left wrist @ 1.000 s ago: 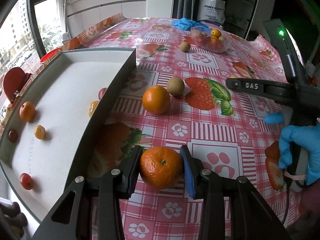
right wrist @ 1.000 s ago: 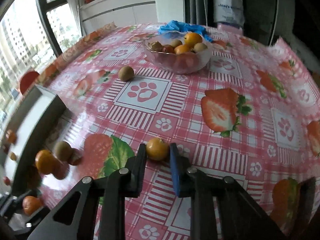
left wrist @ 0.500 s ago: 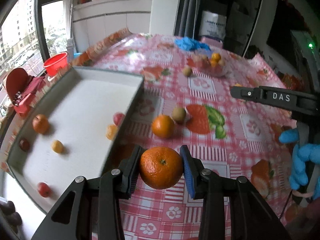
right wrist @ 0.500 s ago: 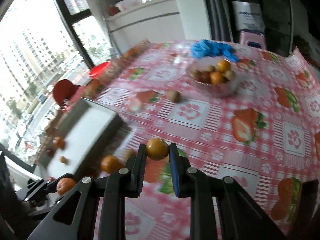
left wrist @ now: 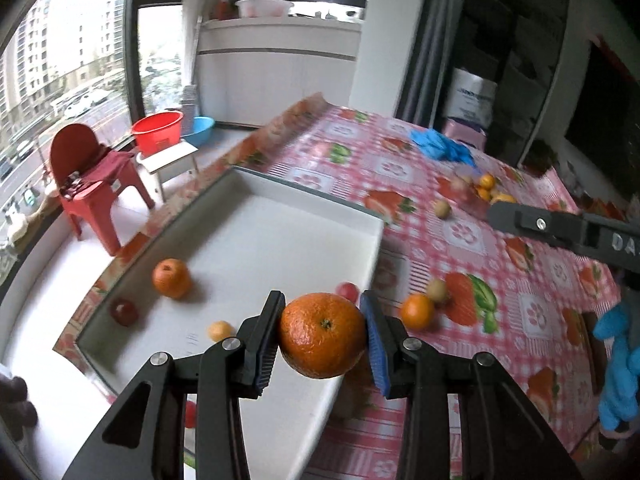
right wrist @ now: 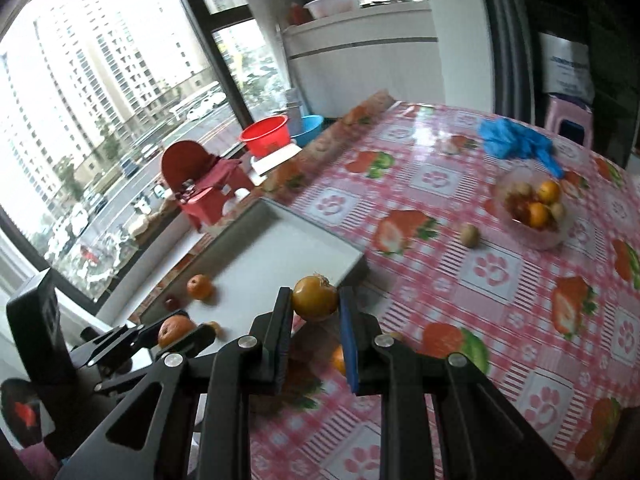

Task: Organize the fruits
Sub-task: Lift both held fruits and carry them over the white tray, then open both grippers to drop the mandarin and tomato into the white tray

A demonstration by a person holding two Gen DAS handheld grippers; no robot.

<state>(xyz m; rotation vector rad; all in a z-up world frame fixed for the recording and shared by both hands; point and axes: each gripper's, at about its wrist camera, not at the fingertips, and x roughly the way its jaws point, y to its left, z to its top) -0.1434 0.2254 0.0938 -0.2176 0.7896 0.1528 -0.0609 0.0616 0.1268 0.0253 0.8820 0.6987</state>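
Two fruits were aloft: your left claw (left wrist: 323, 335) clenched a mandarin (left wrist: 322, 335), your right claw (right wrist: 316, 304) a small yellow-orange fruit (right wrist: 315, 298). Next, probably, lowering both into the white tray (left wrist: 280, 240).

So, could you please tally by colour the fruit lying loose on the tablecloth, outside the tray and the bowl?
Orange fruit: 1
Brown fruit: 2
Total: 3
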